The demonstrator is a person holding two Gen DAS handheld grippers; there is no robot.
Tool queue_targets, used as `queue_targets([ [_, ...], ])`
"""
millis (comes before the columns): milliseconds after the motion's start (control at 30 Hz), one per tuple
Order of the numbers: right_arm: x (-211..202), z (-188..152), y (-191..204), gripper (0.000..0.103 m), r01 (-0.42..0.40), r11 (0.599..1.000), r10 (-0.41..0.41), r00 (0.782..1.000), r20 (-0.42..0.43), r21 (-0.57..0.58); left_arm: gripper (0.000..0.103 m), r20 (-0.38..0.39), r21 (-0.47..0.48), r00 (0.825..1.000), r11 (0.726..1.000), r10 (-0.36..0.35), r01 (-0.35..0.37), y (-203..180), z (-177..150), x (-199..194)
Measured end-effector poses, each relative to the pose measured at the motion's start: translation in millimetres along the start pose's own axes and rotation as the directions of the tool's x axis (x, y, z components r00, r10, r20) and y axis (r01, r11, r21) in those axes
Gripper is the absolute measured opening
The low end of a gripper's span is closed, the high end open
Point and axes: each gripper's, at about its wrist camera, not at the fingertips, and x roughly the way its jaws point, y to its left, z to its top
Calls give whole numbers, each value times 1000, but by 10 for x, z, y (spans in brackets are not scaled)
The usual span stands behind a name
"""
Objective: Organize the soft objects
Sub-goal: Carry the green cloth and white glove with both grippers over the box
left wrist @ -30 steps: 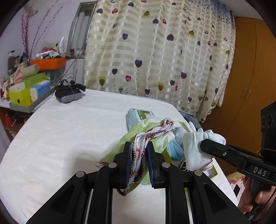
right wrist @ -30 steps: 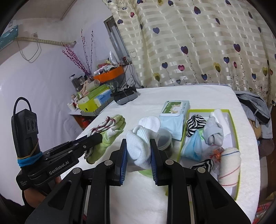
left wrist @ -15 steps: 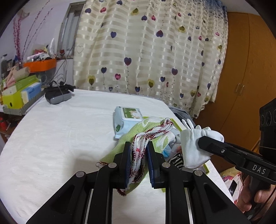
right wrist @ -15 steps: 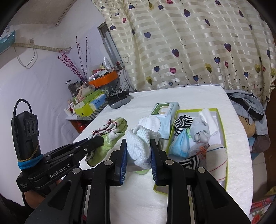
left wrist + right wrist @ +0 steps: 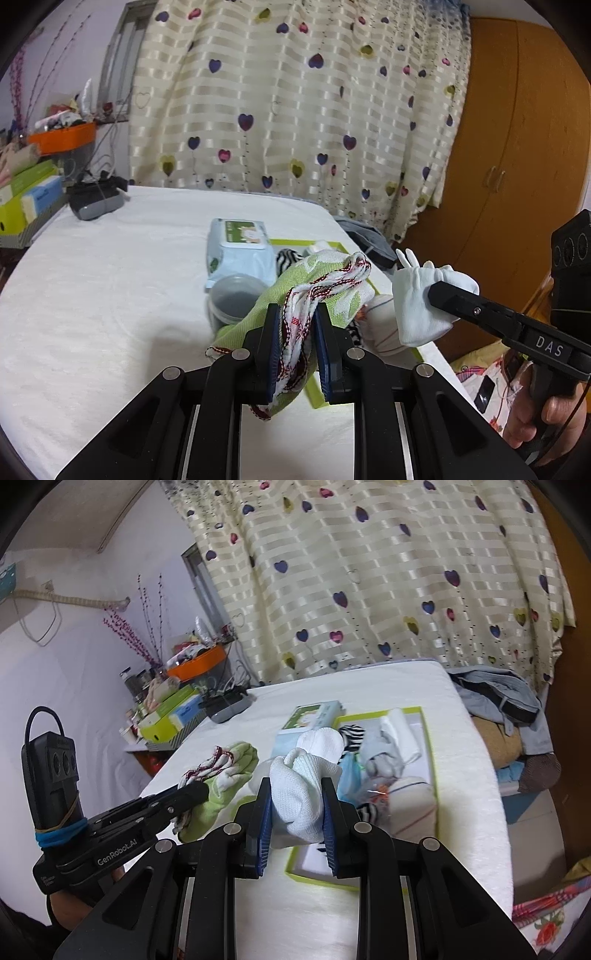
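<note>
My left gripper (image 5: 295, 314) is shut on a green cloth with white and red trim (image 5: 314, 291), held above the white table. From the right wrist view the same cloth (image 5: 225, 775) hangs from the left gripper (image 5: 199, 792). My right gripper (image 5: 297, 801) is shut on a bundle of white socks (image 5: 306, 790). In the left wrist view that bundle (image 5: 421, 299) hangs at the right gripper's tip (image 5: 436, 290). Below lies a green-rimmed tray (image 5: 428, 746) with several rolled socks, striped, grey, blue and white.
A pack of wet wipes (image 5: 240, 243) and a round clear container (image 5: 232, 299) sit left of the tray. A dark device (image 5: 96, 199) and boxes (image 5: 26, 199) are at the far left edge. Clothes (image 5: 498, 698) pile beyond the table's right side. A wooden wardrobe (image 5: 517, 147) stands behind.
Both grippers have swung right over the table with their loads; the tray and wipes pack now sit more to the left and nearer in both views. Grips are unchanged.
</note>
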Motion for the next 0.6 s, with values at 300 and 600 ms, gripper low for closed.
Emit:
queue_targets([
  [300,-66,-50,-235,25,39,999,-39,999,-1,35,16,-35,22,998,999,-47,48,-204,-49,160],
  [600,-26,-200,-550,25,91,992,-88,995,-45,84,16,-96,41,992,995,-87,92,-379,-177,401],
])
